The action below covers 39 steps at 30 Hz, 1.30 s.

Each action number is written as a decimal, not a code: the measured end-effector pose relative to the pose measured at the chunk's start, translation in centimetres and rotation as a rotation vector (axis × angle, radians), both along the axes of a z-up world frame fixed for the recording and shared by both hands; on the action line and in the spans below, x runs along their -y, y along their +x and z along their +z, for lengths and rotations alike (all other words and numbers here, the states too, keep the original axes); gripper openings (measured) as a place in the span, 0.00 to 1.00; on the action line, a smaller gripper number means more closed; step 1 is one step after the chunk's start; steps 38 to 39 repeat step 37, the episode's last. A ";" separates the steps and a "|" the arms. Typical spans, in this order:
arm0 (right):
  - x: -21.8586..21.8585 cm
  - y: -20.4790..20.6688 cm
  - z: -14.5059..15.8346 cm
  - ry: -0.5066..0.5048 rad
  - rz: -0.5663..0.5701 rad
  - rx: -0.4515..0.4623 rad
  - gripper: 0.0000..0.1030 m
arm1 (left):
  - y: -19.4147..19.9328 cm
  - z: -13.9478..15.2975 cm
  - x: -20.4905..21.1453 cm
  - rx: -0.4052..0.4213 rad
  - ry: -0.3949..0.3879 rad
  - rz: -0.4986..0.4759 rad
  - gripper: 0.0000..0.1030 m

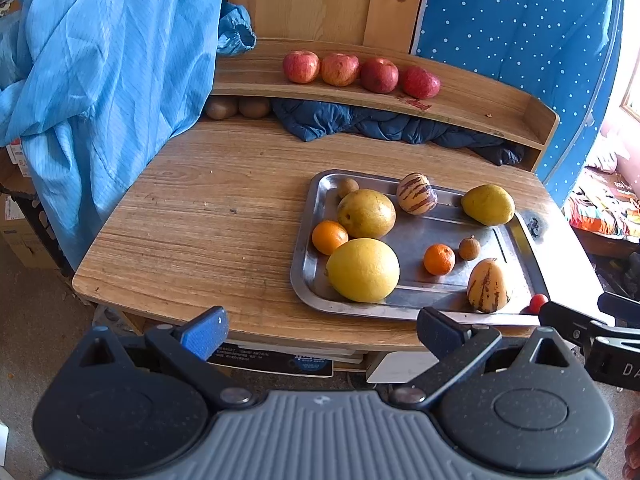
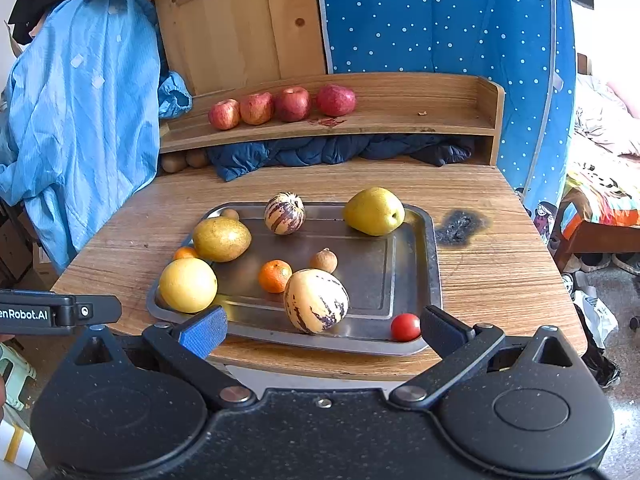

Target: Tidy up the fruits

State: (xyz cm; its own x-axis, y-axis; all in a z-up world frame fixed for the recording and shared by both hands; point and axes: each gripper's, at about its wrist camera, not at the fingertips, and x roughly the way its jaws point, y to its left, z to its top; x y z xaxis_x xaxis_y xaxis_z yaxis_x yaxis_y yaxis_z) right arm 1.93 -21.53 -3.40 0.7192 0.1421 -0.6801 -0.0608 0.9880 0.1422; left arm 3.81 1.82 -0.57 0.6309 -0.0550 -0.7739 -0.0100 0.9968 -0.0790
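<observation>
Four apples [image 2: 280, 106] already lined up on shelf [image 2: 420, 118], roughly ten mixed fruits left on tray [image 2: 434, 264] atop counter [image 2: 500, 272], both tongs [image 1: 320, 330] [image 2: 320, 330] gaping, empty.

Both views are taken from in front of the table's near edge, slightly above it, and are directed forward and downward along each tool's fingers.

The left wrist view is set off the table's [image 1: 192, 216] near-left part; the metal tray [image 1: 516, 248] is seen right of centre, and the right tool [image 1: 576, 320] enters at the right edge.

The right wrist view is placed nearer the tray [image 2: 416, 264], roughly centred on it; the left tool [image 2: 80, 312] enters at the left edge.

The tray, the table top, the rear shelf [image 1: 480, 100] with its apples, the blue cloth and the dotted blue fabric are shared by both views.
</observation>
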 end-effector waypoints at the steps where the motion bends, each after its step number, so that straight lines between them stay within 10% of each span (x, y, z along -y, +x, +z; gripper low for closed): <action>1: 0.0 0.0 0.0 -0.002 -0.001 -0.002 0.99 | 0.0 0.0 -0.1 0.001 -0.004 0.001 0.99; 39: -1.1 -0.4 -0.2 -0.003 0.020 -0.015 0.99 | 0.1 -0.4 -1.8 -0.016 -0.144 0.004 0.99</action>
